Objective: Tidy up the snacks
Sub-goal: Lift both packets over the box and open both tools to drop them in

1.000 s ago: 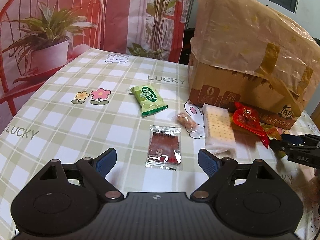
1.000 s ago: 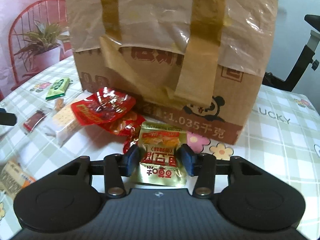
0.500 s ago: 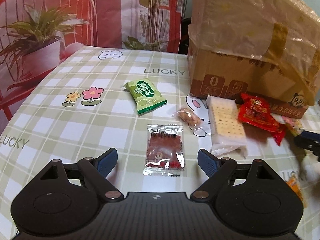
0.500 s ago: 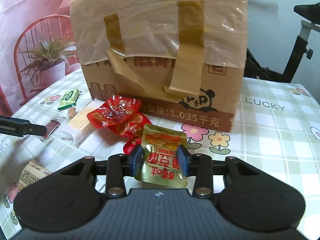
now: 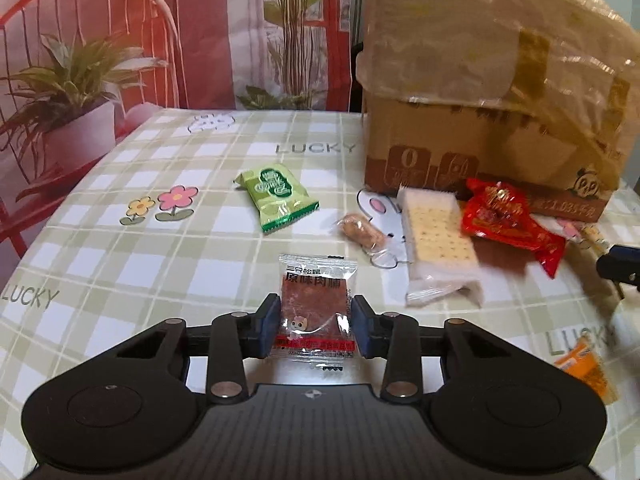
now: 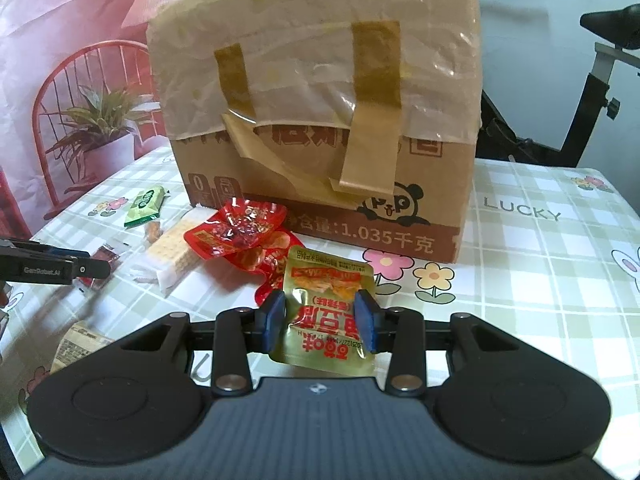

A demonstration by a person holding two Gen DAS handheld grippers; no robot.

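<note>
My left gripper (image 5: 314, 326) is shut on a clear packet of red dried meat (image 5: 314, 306) lying on the checked tablecloth. My right gripper (image 6: 322, 320) is shut on a gold snack pouch (image 6: 326, 304) and holds it above the table, in front of the taped cardboard box (image 6: 320, 120). A green packet (image 5: 276, 196), a small wrapped brown snack (image 5: 360, 230), a cracker pack (image 5: 438, 240) and a red packet (image 5: 506, 216) lie on the table. The left gripper shows at the left edge of the right wrist view (image 6: 52, 266).
The box (image 5: 492, 120) stands at the back right of the table. An orange packet (image 5: 586, 368) lies at the right, and a yellowish packet (image 6: 76, 342) lies near the front left. An exercise bike (image 6: 560, 92) stands behind the table.
My left gripper moved forward and closed its jaws on the dried meat packet. My right gripper lifted and pulled back from the box with the gold pouch.
</note>
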